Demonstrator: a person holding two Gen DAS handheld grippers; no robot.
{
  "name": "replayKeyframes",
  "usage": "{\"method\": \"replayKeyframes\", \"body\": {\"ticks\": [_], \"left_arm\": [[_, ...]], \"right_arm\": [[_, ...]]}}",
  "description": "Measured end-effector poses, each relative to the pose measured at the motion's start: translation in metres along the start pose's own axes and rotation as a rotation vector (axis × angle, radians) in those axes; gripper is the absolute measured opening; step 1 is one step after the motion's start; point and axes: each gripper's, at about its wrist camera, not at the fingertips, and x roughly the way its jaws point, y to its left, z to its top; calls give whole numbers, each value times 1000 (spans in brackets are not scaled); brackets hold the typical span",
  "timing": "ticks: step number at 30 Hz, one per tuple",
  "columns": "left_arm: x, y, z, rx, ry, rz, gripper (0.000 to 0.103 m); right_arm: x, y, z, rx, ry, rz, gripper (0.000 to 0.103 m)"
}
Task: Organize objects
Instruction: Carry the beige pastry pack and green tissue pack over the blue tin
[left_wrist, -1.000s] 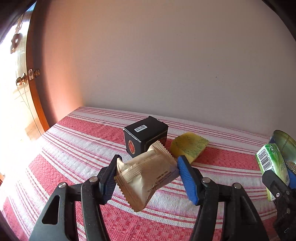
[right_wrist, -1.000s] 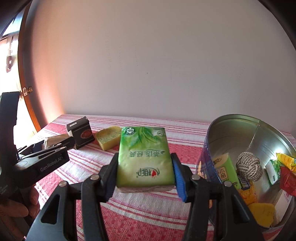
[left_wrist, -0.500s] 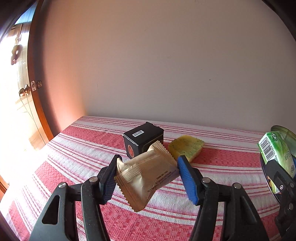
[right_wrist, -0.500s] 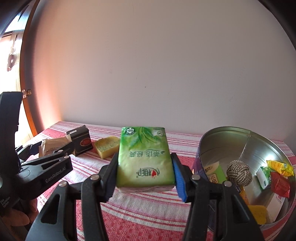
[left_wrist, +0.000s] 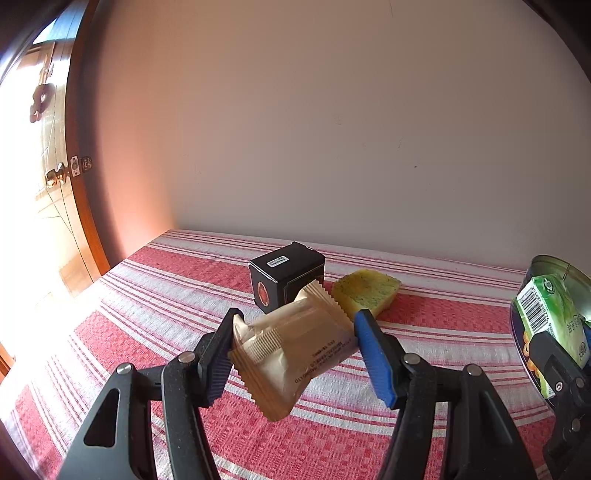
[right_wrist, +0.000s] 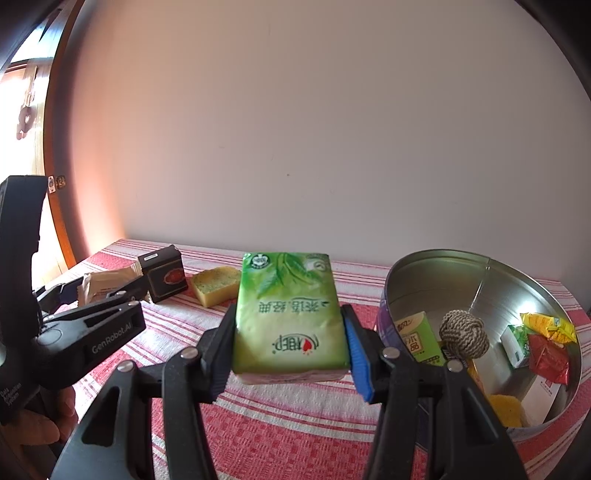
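Note:
My left gripper (left_wrist: 295, 354) is shut on a tan snack packet (left_wrist: 291, 350) and holds it above the striped cloth. My right gripper (right_wrist: 290, 347) is shut on a green tissue pack (right_wrist: 290, 314), held in the air left of the round metal tin (right_wrist: 480, 269). The tissue pack also shows at the right edge of the left wrist view (left_wrist: 554, 317). A black box (left_wrist: 286, 278) and a yellow sponge (left_wrist: 367, 291) sit on the cloth beyond the left gripper. The left gripper with its packet shows at the left of the right wrist view (right_wrist: 99, 291).
The tin holds a green carton (right_wrist: 419, 338), a rope ball (right_wrist: 463, 334), red and yellow packets (right_wrist: 546, 347) and other items. The red-and-white striped cloth (left_wrist: 166, 295) covers the table against a plain wall. A wooden door (left_wrist: 55, 177) stands at the left.
Both grippers have risen with their loads; the table objects sit lower in both views. The right gripper has swung toward the tin, which shows more of its inside.

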Motion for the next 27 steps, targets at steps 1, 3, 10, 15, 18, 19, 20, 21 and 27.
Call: {"method": "replayKeyframes", "body": {"ticks": [1, 3, 10, 15, 18, 19, 20, 21, 27], "left_arm": [[-1, 0, -1, -3, 1, -2, 64], [-3, 2, -2, -12, 2, -3, 64], [-10, 6, -7, -55, 6, -2, 64], [-15, 3, -10, -65, 13, -15, 64], [-19, -3, -13, -62, 14, -27, 64], [-20, -5, -14, -61, 14, -31, 64], [-21, -6, -15, -59, 14, -34, 64], [-21, -8, -15, -58, 15, -36, 64], [-24, -15, -19, -65, 29, -50, 64]], "right_arm": [[-1, 0, -1, -1, 1, 1, 54], [-4, 0, -2, -1, 1, 2, 54], [-15, 0, -7, -4, 5, -1, 54], [-20, -1, -9, -7, 8, -5, 54], [-23, -1, -9, -12, 5, -12, 54], [-24, -2, -10, -15, 3, -14, 54], [-25, -2, -10, -16, 1, -17, 54], [-26, -2, -10, -17, 0, -20, 54], [-32, -10, -11, -13, -8, -32, 54]]}}
